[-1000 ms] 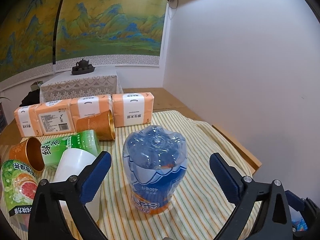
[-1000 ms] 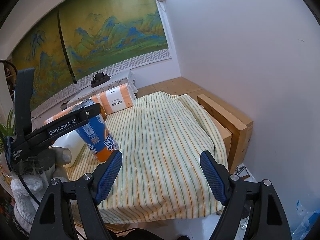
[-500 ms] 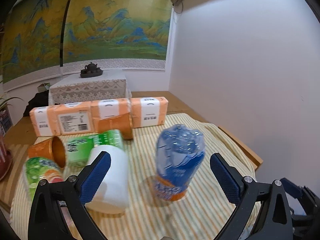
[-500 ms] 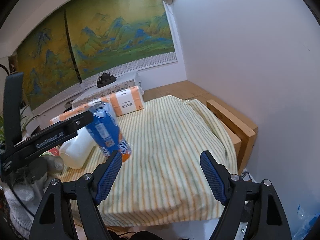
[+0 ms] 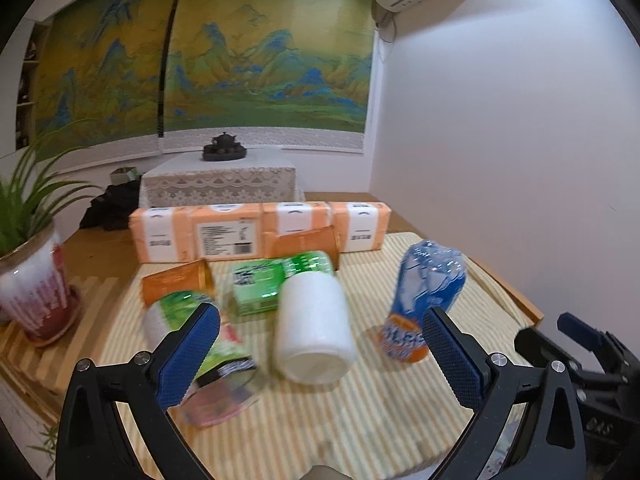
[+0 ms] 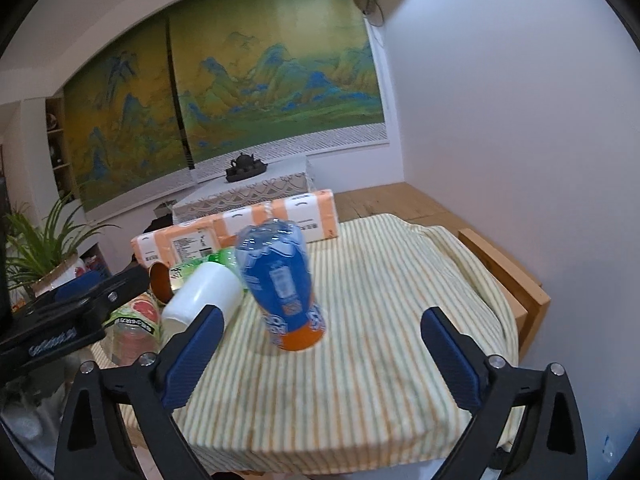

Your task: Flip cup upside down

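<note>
A striped cloth covers the table, with a row of orange packages along its far edge and a potted plant off the left side. On the cloth, the blue-and-orange cup stands with its orange rim end down and its clear moulded base up, leaning a little, apart from the clutter; it appears already inverted, though motion blur leaves it unclear whether it has fully settled. To its left lies a white cup on its side, with a green cup, a grapefruit-printed cup and two brown paper cups also lying down behind and beside it. The left gripper hangs low over the near edge of the cloth with its blue pads spread wide and nothing between them, the white cup framed in the gap. The right gripper is likewise spread wide and empty, pointed at the blue-and-orange cup from the near side. The flip of that one cup looks finished. If another cup is to follow, the white one seems the nearest candidate: the next move would call for lowering the left gripper around its side wall, closing gently enough not to crush it, lifting clear of its neighbours and turning it rim down onto free cloth.
</note>
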`<state>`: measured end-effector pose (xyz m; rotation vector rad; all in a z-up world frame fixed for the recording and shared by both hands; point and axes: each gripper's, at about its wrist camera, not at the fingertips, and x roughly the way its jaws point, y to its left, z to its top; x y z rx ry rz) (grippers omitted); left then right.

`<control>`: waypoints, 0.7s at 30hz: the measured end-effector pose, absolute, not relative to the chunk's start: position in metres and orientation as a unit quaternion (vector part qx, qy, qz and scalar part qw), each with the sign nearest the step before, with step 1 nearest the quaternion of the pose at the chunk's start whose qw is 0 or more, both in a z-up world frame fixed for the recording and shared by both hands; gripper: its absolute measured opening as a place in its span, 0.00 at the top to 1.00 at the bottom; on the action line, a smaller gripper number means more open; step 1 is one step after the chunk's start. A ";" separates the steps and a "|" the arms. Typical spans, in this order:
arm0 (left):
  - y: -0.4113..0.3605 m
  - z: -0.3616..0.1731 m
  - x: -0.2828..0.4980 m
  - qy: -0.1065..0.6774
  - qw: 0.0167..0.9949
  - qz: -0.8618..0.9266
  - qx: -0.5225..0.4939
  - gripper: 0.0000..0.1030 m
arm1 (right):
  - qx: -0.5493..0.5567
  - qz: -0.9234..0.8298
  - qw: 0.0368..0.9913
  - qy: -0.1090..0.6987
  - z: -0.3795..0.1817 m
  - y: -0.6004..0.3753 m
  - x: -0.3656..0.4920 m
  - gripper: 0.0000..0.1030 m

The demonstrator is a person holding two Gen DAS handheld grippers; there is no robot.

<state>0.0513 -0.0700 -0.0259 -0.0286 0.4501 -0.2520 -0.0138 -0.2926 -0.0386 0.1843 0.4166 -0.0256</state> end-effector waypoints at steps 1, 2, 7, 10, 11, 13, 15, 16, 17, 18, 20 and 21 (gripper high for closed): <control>-0.065 -0.027 0.047 0.222 0.968 -0.119 -0.016 0.01 | 0.089 -0.012 0.975 0.205 -0.038 -0.289 -0.013 0.04; -0.061 -0.028 0.043 0.223 0.968 -0.113 -0.020 0.01 | 0.088 -0.010 0.975 0.204 -0.038 -0.286 -0.012 0.04; -0.036 -0.035 0.020 0.226 0.970 -0.083 -0.034 0.01 | 0.077 -0.006 0.977 0.198 -0.037 -0.272 -0.012 0.04; -0.027 -0.036 0.009 0.225 0.972 -0.069 -0.029 0.01 | 0.072 0.000 0.978 0.197 -0.036 -0.265 -0.011 0.03; -0.026 -0.036 0.007 0.224 0.972 -0.064 -0.028 0.01 | 0.069 0.001 0.978 0.196 -0.035 -0.263 -0.012 0.03; -0.021 -0.034 0.001 0.222 0.973 -0.055 -0.028 0.01 | 0.064 0.003 0.979 0.191 -0.034 -0.257 -0.015 0.03; -0.012 -0.032 -0.006 0.222 0.973 -0.044 -0.033 0.01 | 0.062 0.004 0.981 0.186 -0.033 -0.252 -0.019 0.03; -0.009 -0.032 -0.009 0.221 0.974 -0.041 -0.035 0.01 | 0.061 0.005 0.981 0.184 -0.032 -0.249 -0.021 0.03; -0.006 -0.032 -0.012 0.220 0.974 -0.037 -0.036 0.01 | 0.060 0.006 0.981 0.182 -0.031 -0.247 -0.023 0.03; -0.002 -0.031 -0.015 0.220 0.974 -0.033 -0.037 0.01 | 0.059 0.007 0.982 0.180 -0.031 -0.246 -0.026 0.03; 0.001 -0.029 -0.018 0.217 0.975 -0.026 -0.038 0.01 | 0.056 0.007 0.983 0.176 -0.029 -0.242 -0.030 0.03; 0.004 -0.028 -0.022 0.214 0.976 -0.020 -0.037 0.01 | 0.053 0.007 0.983 0.174 -0.028 -0.240 -0.033 0.03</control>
